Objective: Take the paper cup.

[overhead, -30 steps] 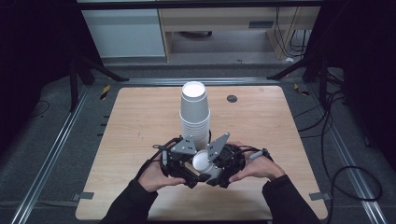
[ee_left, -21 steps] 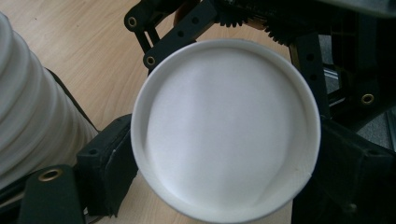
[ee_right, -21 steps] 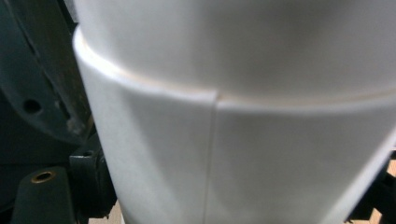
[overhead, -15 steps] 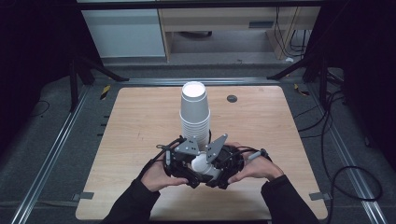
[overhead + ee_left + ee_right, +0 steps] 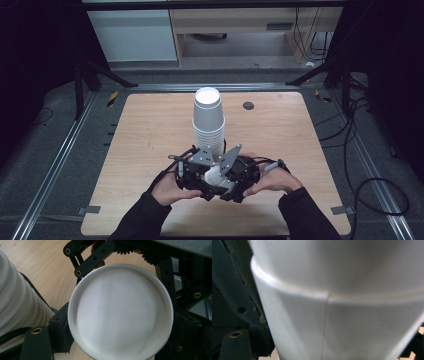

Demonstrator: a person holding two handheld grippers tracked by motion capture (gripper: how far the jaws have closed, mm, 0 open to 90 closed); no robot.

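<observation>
The tabletop is a light wooden board. A tall stack of white paper cups stands upside down near its centre.

Just in front of the stack, toward the person, the left tool and the right tool meet. A single white cup lies on its side between them, raised off the tabletop. The left hand and the right hand grip the tool bodies from the near edge.

In the left gripper view, the flat round bottom of the cup faces the camera. Black linkages of the other tool sit on both sides of the cup wall, and that tool appears to pinch the cup. The ribbed rims of the stack stand at the left edge of this view, just beside the tool.

In the right gripper view, the cup wall with its vertical seam sits close to the lens. The setting of the left tool's jaws cannot be told.

A small dark round disc lies on the tabletop to the right of the stack, apart from it.
</observation>
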